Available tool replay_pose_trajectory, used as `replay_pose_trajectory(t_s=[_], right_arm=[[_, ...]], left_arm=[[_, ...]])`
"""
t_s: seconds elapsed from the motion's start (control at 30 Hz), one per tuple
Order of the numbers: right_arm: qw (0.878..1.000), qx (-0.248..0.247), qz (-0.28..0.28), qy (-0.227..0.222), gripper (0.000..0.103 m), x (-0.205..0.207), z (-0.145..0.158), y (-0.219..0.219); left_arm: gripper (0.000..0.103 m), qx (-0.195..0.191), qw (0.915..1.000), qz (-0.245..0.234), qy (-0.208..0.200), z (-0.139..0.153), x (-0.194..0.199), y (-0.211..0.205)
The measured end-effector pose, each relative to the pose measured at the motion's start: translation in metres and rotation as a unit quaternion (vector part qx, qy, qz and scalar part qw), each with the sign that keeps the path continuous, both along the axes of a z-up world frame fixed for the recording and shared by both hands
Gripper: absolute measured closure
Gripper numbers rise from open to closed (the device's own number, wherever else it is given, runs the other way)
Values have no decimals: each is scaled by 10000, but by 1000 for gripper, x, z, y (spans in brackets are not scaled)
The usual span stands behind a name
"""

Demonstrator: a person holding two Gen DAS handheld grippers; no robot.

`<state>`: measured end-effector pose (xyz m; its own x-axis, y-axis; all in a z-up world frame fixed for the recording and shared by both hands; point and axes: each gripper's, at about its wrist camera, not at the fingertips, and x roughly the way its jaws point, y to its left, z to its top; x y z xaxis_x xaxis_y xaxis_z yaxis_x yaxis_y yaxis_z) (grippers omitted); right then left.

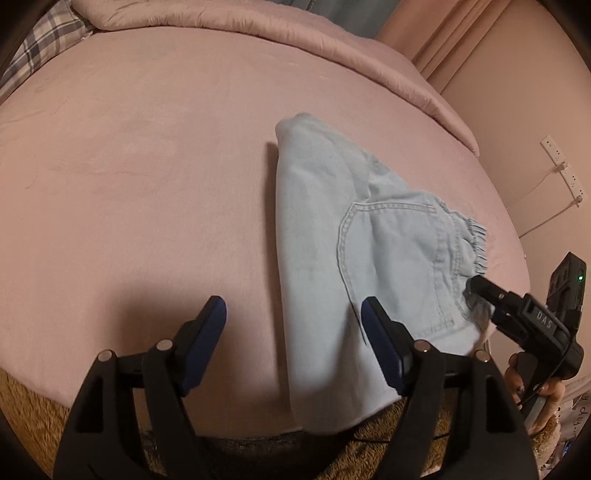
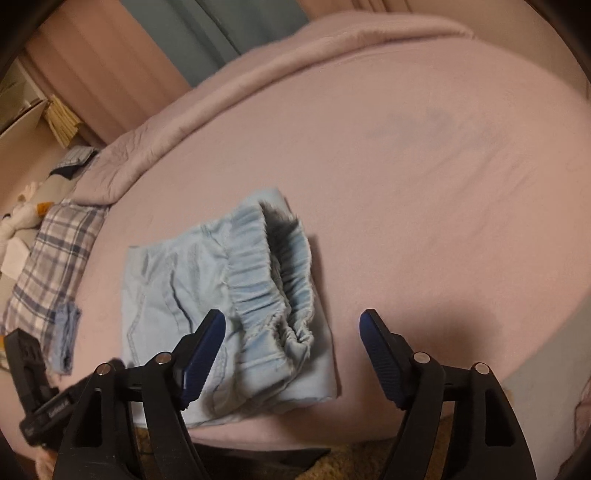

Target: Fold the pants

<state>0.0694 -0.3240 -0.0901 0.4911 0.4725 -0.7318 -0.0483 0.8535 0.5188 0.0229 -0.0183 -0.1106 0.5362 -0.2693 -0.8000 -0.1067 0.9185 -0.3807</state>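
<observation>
Light blue denim pants [image 1: 351,258] lie folded into a compact bundle on the pink bed, back pocket facing up. In the right wrist view the pants [image 2: 221,306] show their gathered elastic waistband on top. My left gripper [image 1: 293,314] is open and empty, its right finger over the bundle's near edge. My right gripper [image 2: 291,328] is open and empty, just above the waistband end of the bundle. In the left wrist view the right gripper [image 1: 476,291] shows at the bundle's right edge by the frayed hem.
The pink bed sheet [image 1: 147,184] spreads wide to the left. A rolled pink duvet [image 1: 258,26] lies along the far edge. A plaid pillow [image 2: 51,251] sits at the bed's left in the right wrist view. A brown fuzzy rug [image 1: 22,406] lies below the bed edge.
</observation>
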Motion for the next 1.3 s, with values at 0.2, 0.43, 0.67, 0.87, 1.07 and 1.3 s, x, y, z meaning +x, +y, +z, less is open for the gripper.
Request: replay_pose_trajectory(t_s=[0.2,0.43,0.67,0.87,1.07,1.3], right_arm=[[9995,184,262,40,28,6,-12,14],[9977,451,510,5,46,13,-16,26],[9979,315,490,-267,68,2,4,34],[9934,108,738,-870,69,10,51,49],[9897,-153,951,-1055,68,52,71,76],[9917,-417,1016,-671,68,87,40,109]], left_arm=[[29,-146,9998,-114,124,-12,20,-9],[60,-550,9980,-280,100,-14,34,-18],[83,-63,9993,-313,-192,13,23,-29],[83,226,9973,-187,-674,44,36,-13],[82,503,9956,74,-781,47,73,11],[82,633,9969,284,-361,14,103,31]])
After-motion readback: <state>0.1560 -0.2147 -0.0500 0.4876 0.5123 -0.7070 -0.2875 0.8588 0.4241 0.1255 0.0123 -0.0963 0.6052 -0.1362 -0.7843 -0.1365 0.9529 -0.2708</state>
